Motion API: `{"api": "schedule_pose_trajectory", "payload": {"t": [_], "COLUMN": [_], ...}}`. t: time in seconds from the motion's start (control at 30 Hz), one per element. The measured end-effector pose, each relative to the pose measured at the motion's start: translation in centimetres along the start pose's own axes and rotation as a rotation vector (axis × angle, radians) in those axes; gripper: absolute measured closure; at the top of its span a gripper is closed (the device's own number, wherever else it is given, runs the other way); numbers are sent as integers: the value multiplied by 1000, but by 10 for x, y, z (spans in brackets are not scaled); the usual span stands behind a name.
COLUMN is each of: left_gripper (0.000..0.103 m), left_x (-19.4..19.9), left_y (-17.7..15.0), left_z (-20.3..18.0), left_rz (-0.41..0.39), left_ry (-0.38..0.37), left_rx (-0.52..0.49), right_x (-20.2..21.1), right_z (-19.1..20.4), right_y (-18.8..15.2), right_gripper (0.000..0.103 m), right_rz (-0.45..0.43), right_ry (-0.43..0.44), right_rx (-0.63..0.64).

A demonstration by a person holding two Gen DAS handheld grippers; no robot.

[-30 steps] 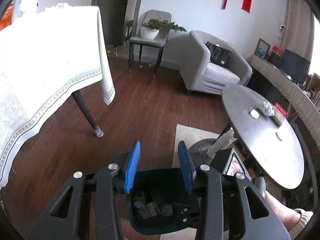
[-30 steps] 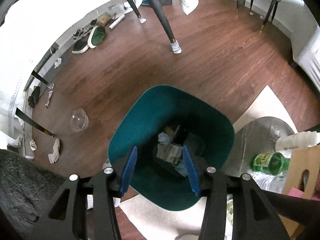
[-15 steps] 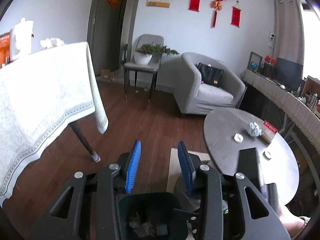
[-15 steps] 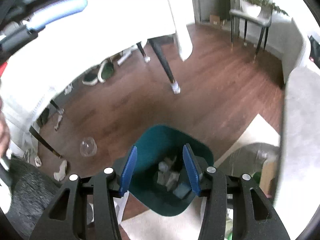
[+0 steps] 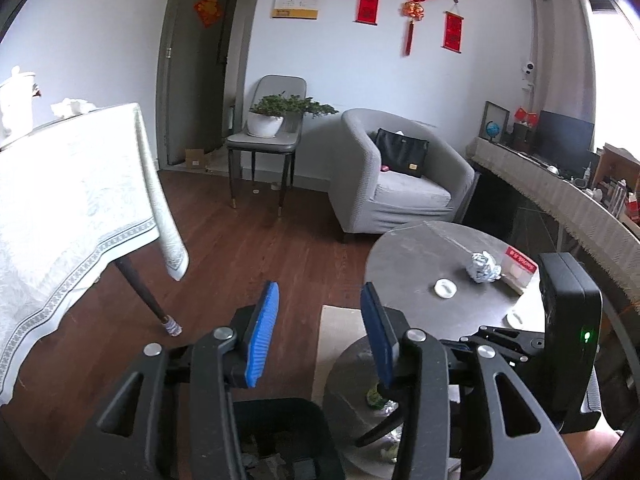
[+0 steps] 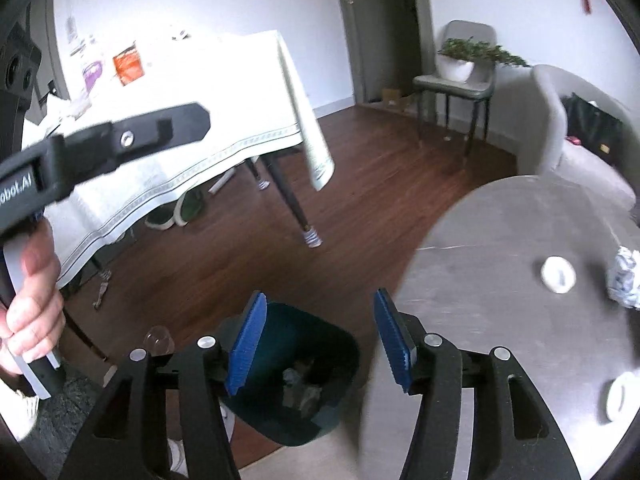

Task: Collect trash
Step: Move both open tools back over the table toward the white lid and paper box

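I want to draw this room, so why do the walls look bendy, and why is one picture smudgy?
Both views come through a fisheye lens, which bends straight things: in the left wrist view the door leans and dark corners ring the picture. That view is sharp, though the window glares white. The right wrist view is smeared, most on the round table, and the tablecloth is washed out.

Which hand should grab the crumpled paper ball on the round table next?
Probably the right. The right gripper, open and empty, already hangs at the round table's edge, with the crumpled ball close ahead. The left gripper sits farther back over the floor.
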State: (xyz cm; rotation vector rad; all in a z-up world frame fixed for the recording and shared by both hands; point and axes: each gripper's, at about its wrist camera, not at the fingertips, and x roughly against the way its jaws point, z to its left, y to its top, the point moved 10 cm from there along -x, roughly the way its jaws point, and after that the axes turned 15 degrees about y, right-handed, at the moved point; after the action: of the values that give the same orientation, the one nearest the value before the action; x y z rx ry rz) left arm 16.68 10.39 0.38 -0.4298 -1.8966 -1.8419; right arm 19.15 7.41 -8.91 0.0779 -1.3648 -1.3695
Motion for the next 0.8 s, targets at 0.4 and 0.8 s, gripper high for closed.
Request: {"api": "schedule_pose_trajectory", "payload": {"t": [0.4, 0.8], "left_gripper": [40, 31], "left_x": [-16, -48], "left_y": [2, 2], "left_z": [-61, -116], "left_rz": [8, 44], "left_ry": [-42, -85], "left_rx": [-65, -106], "right_x": [72, 128], "right_z": [-62, -127], "right_y": [-4, -2], "right_gripper": [40, 38], "right_rz": [-100, -171], "right_ry": [-106, -208], "right_rx": [-53, -105]}}
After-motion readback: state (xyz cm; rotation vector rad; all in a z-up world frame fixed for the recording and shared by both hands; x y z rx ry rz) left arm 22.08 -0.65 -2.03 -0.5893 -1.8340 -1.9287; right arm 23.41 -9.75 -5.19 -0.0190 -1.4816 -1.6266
